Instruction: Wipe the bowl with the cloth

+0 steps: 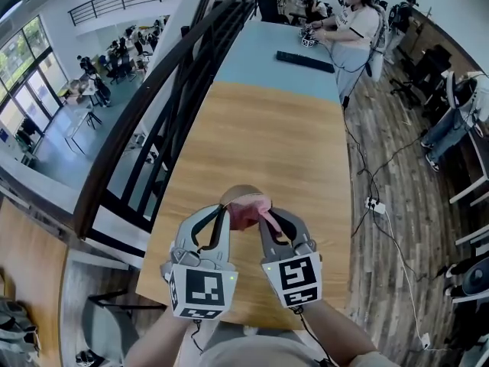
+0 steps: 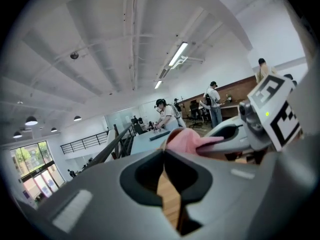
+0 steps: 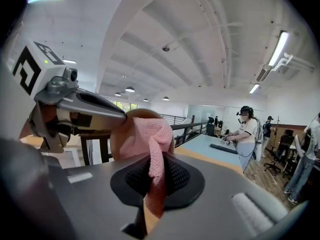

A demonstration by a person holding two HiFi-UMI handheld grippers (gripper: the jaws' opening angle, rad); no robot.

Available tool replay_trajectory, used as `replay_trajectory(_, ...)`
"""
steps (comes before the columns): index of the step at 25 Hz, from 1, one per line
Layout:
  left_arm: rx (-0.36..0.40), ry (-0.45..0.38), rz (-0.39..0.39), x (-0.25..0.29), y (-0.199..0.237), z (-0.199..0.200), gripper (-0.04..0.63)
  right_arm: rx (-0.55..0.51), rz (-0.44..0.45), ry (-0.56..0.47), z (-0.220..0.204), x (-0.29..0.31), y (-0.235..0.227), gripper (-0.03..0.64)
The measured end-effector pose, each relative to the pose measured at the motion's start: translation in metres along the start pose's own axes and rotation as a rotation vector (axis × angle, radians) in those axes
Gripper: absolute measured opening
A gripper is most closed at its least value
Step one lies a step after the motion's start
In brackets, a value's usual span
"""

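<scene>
Head view, things: the bowl (image 1: 238,192) sits just ahead of both tools over the wooden bench (image 1: 267,144), with the pink cloth (image 1: 246,214) bunched against its near side.
Head view, tools: the left tool (image 1: 224,207) reaches the bowl's left edge, and the right tool (image 1: 266,214) carries the cloth.
Left gripper view, tool: the jaws of the left tool (image 2: 164,154) stand almost together. They seem to pinch the bowl's thin rim at their tips, though the rim itself barely shows.
Left gripper view, cloth: the cloth (image 2: 182,139) lies just past those tips, its tail running into the right tool (image 2: 212,143).
Right gripper view, tool: the right tool (image 3: 150,184) is clamped on a hanging strip of cloth (image 3: 150,134).
Right gripper view, bowl: the cloth is draped over the tan bowl (image 3: 117,141), touching it, and the left tool (image 3: 122,116) meets the bowl's side.
Progress: both grasps are made and the cloth is on the bowl, so wiping looks under way.
Left to do: I cannot tell how much of the surface has been wiped. The rest of the rubbing probably remains.
</scene>
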State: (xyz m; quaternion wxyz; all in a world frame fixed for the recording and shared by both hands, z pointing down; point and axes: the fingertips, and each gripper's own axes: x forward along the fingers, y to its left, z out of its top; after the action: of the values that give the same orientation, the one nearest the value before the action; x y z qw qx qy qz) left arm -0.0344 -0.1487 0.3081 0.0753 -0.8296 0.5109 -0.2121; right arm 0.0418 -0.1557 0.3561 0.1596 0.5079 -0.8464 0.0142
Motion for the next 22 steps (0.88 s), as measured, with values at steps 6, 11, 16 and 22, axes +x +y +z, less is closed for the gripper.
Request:
replay_trajectory(6,-0.086,-0.024,-0.014,-0.006,-0.002,0.004,0.008,-0.032,0.03,0.036,-0.012,-0.006,0.015,0.02)
replay_trajectory(11,-0.142,-0.025,-0.028,-0.011,-0.004,0.0,0.009,-0.072,0.091,0.065,-0.019,-0.007,0.04,0.02)
replay_trajectory(16,-0.144,-0.025,-0.043,-0.014,-0.011,0.0,0.011,-0.125,0.126,0.055,-0.014,-0.006,0.06,0.02)
replay_trajectory(22,-0.152,-0.014,-0.057,-0.02,-0.02,-0.007,0.009,-0.134,0.2,0.039,-0.003,-0.009,0.083,0.018)
